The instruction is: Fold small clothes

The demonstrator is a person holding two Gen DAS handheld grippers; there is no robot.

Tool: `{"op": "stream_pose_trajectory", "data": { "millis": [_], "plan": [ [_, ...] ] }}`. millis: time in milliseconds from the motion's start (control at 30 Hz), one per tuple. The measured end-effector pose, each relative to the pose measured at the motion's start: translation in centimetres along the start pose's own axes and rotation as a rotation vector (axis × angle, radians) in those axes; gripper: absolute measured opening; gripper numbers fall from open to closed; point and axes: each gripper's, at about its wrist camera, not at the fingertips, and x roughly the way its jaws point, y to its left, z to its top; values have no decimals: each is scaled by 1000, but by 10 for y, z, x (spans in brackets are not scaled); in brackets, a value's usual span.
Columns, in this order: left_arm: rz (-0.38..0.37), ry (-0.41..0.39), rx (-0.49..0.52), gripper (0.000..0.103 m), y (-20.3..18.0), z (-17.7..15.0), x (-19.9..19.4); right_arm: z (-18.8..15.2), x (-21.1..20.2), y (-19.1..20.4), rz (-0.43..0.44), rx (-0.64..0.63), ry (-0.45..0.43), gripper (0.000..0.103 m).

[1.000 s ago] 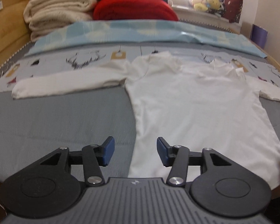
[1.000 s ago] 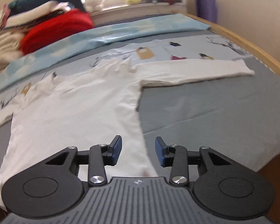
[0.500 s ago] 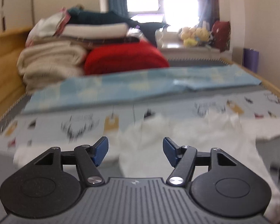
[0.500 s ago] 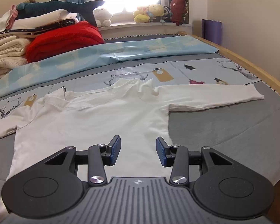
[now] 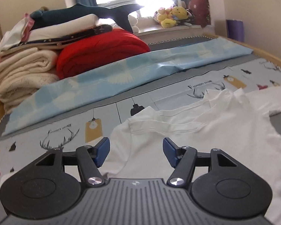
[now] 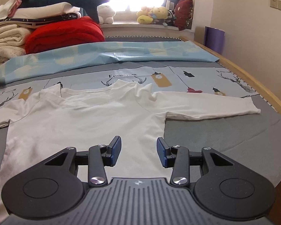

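A small white long-sleeved top (image 6: 88,120) lies flat on the bed, collar away from me, sleeves spread to both sides. Its right sleeve (image 6: 211,106) reaches toward the bed's right edge. My right gripper (image 6: 138,151) is open and empty above the top's lower body. In the left wrist view the top (image 5: 187,135) fills the right half. My left gripper (image 5: 135,152) is open and empty over the top's left shoulder area, where the left sleeve starts. Most of the left sleeve is hidden behind the gripper body.
A light blue sheet (image 6: 106,56) lies across the bed behind the top. A red blanket (image 5: 101,50) and a stack of folded blankets (image 5: 22,71) sit at the back left. A wooden bed rail (image 6: 256,86) runs along the right. Plush toys (image 6: 151,15) line the windowsill.
Both grippers have moved forward over the top and tilted up, so the window and back of the room show. The left gripper went from the hem to the left shoulder. Both stay open.
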Motion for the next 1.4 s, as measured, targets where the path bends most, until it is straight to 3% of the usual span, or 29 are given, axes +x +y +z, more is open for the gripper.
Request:
{"op": "stream_pose_trajectory", "data": {
  "millis": [333,433,500,667,767,833,1000,1133,1233,1400],
  "plan": [
    [68,40,-145,64,64,-6,28,82,32,55,82,72,-91,43],
    [110,63,-196,52,86,-16,34,101,46,76,134,62,-122,43],
    [147,89,-221,33,98,-22,39,109,56,83,169,63,-131,43],
    [236,126,-209,22,112,-38,49,103,74,83,204,21,-171,43],
    [259,136,-252,21,120,-42,54,95,97,84,164,9,-79,38],
    [279,141,-269,21,126,-42,59,97,107,83,186,51,-50,36],
    [305,160,-313,21,144,-48,73,97,111,86,154,-11,-121,35],
    [299,201,-399,21,166,-62,81,95,126,80,148,42,-51,32],
    [296,236,-505,22,191,-80,85,100,130,79,171,50,-53,32],
    [378,292,-655,26,241,-112,95,110,133,72,204,56,-43,32]
  ]
}}
